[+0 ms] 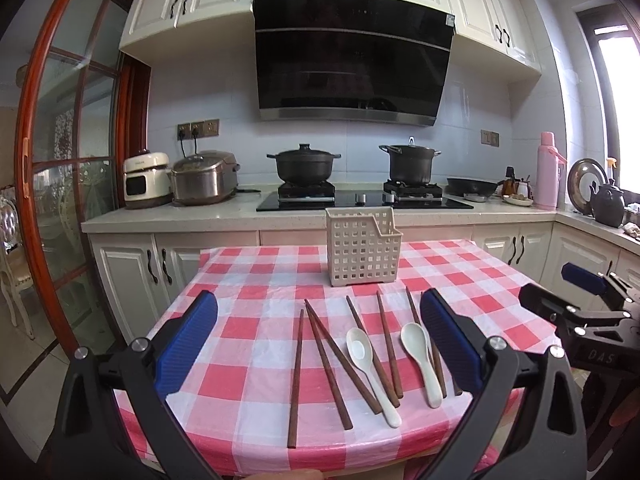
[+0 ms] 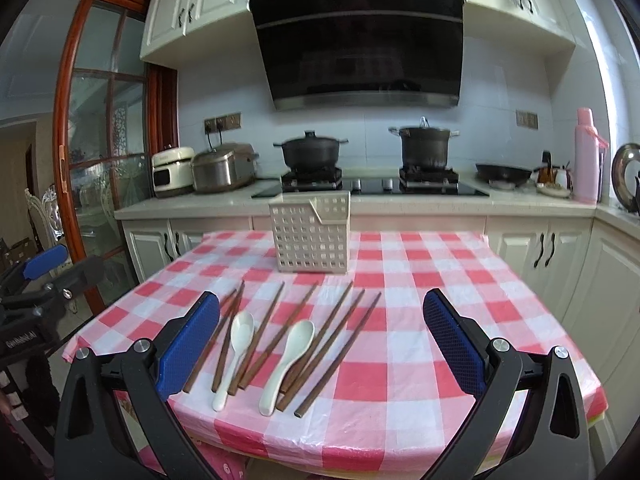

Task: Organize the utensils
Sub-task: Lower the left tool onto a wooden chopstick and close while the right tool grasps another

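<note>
The left gripper (image 1: 319, 344) hovers above the near edge of the table covered in a red-and-white checked plastic cloth (image 1: 256, 276). Its blue-padded jaws stand wide apart and hold nothing.

In the left wrist view, the utensils lie between and just ahead of these jaws, in this order:

1. A single dark brown wooden chopstick (image 1: 296, 376), running almost straight away from the camera.
2. A pair of dark brown chopsticks (image 1: 332, 364) meeting at the far tips and splaying toward the near edge.
3. A white ceramic spoon (image 1: 370, 368), bowl at the far end, handle toward the near edge, lying across another chopstick.
4. A second white ceramic spoon (image 1: 422, 360), set the same way, close beside the right-hand pad with more chopsticks under and beside it.

All long axes run roughly front to back, so the jaw gap crosses them squarely.

Beyond the utensils, well apart from them, the cream perforated plastic utensil basket (image 1: 362, 246) stands upright near the far edge of the table. It appears empty; no sorting has started.

The right gripper (image 2: 321, 344) also has its jaws wide apart and empty. In the right wrist view the utensils lie left of its centre line, fanning toward its left-hand pad; bare cloth lies ahead.

Judgement: the left gripper is the better aligned. It is centred over the group and need only descend on one piece.
</note>
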### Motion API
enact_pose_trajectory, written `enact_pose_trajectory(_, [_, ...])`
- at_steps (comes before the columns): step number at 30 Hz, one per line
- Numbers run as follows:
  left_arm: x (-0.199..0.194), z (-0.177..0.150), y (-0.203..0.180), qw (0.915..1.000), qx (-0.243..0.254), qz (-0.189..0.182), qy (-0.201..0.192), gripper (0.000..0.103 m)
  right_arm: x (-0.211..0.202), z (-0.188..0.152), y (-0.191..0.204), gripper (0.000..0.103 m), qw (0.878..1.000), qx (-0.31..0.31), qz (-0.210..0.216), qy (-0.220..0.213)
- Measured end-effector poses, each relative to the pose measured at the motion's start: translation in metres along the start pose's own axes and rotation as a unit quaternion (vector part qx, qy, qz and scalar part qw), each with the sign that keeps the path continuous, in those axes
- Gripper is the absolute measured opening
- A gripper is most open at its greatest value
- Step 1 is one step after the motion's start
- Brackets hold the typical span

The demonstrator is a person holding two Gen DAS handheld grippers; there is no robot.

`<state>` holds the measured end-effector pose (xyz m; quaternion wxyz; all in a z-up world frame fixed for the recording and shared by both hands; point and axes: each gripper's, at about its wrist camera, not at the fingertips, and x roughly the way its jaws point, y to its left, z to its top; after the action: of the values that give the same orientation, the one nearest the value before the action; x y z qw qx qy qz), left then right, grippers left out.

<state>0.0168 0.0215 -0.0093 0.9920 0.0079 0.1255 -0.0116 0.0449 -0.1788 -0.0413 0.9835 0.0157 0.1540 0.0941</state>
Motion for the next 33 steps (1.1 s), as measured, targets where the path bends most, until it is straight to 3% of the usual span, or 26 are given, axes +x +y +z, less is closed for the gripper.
enact_pose_trajectory(8, [0.060, -0.020, 0.012, 0.9969, -0.005, 0.010, 0.078, 0.098, 0.053, -0.017, -0.014, 0.096, 0.998, 0.020, -0.012, 0.067])
enact_pose_trajectory(16, [0.145, -0.042, 0.035, 0.9775, -0.046, -0.004, 0.206, 0.098, 0.108, -0.022, -0.035, 0.096, 0.989, 0.048, -0.030, 0.137])
enact_pose_trajectory(20, [0.176, -0.046, 0.052, 0.9699, -0.057, 0.004, 0.237, 0.098, 0.138, -0.015, -0.045, 0.095, 0.982, 0.063, -0.045, 0.173])
enact_pose_trajectory(23, [0.197, -0.047, 0.063, 0.9643, -0.064, 0.014, 0.257, 0.098, 0.164, -0.011, -0.053, 0.083, 0.974, 0.078, -0.053, 0.205])
enact_pose_trajectory(28, [0.232, -0.046, 0.074, 0.9479, -0.069, 0.026, 0.310, 0.098, 0.202, -0.011, -0.059, 0.060, 0.959, 0.096, -0.063, 0.259])
enact_pose_trajectory(33, [0.257, -0.051, 0.078, 0.9380, -0.056, 0.036, 0.340, 0.097, 0.229, -0.014, -0.062, 0.047, 0.946, 0.104, -0.080, 0.297])
